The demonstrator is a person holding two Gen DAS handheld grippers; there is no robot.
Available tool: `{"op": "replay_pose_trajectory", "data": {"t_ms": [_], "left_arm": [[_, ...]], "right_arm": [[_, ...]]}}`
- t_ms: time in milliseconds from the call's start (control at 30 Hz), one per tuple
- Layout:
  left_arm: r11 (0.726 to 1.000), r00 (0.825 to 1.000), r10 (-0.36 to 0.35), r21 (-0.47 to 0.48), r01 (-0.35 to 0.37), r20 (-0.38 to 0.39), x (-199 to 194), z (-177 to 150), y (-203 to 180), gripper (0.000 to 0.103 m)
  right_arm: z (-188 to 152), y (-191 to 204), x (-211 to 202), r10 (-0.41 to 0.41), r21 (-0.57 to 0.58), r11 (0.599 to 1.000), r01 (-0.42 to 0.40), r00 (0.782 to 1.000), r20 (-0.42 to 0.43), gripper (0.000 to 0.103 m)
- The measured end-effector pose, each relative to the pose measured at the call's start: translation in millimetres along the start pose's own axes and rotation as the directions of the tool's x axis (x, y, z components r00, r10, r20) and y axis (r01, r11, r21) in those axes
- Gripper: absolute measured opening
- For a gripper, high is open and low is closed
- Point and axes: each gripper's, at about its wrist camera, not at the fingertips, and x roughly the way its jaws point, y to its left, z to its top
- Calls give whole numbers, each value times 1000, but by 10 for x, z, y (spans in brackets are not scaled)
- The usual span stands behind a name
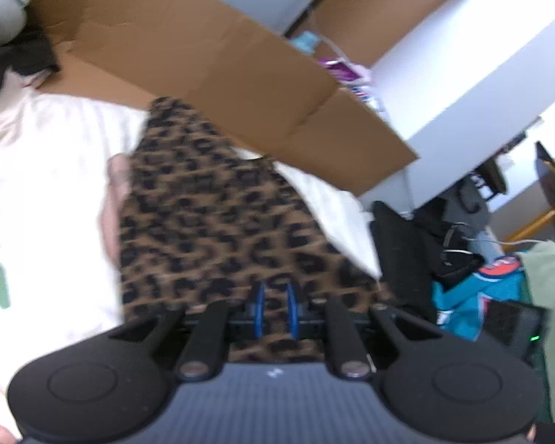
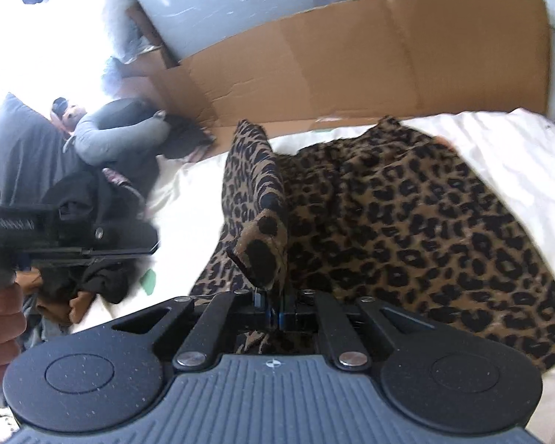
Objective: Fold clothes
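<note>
A leopard-print garment (image 2: 407,222) lies spread on a white bed sheet (image 2: 518,140). My right gripper (image 2: 273,307) is shut on the garment's sleeve cuff (image 2: 262,251), which stands up above the fingers with the sleeve running back behind it. In the left wrist view the same garment (image 1: 211,214) stretches away from my left gripper (image 1: 275,310). Its blue-edged fingers (image 1: 259,307) stand a narrow gap apart over the cloth, and whether cloth is pinched between them I cannot tell. The left gripper also shows at the left edge of the right wrist view (image 2: 66,236), off the garment.
A flattened cardboard box (image 2: 351,63) stands along the far side of the bed. Dark clothes (image 2: 92,222) and a grey pillow (image 2: 118,137) lie to the left. A teal jersey (image 1: 473,296) and black gear lie beside the bed on the right.
</note>
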Motion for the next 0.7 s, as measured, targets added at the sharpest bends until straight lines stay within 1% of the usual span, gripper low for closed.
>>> {"op": "replay_pose_trajectory", "data": {"t_ms": [167,300,467,600,700], "left_arm": [[998,998,66,-4,-66,-23,34,-75,147,13],[995,994,97,-4,-97,-54,51,-152,259,13],[993,989,121,0,-122,-89,111,-224,316,13],[991,985,130,7,-130,-115,167,-277,344,13],[990,980,142,29,-139,-139,213,-330,370,13]], "right_arm": [[8,-251,-106,-53,47,998,52,998,15,1],[-40,-500,-167,-107,105,989,105,994,14,0],[-130,-748,-212,-170,141,976,167,986,5,0],[-206,-888,-205,-197,177,965,195,980,-6,0],[-255,-973,-189,-217,196,957,216,976,-13,0]]}}
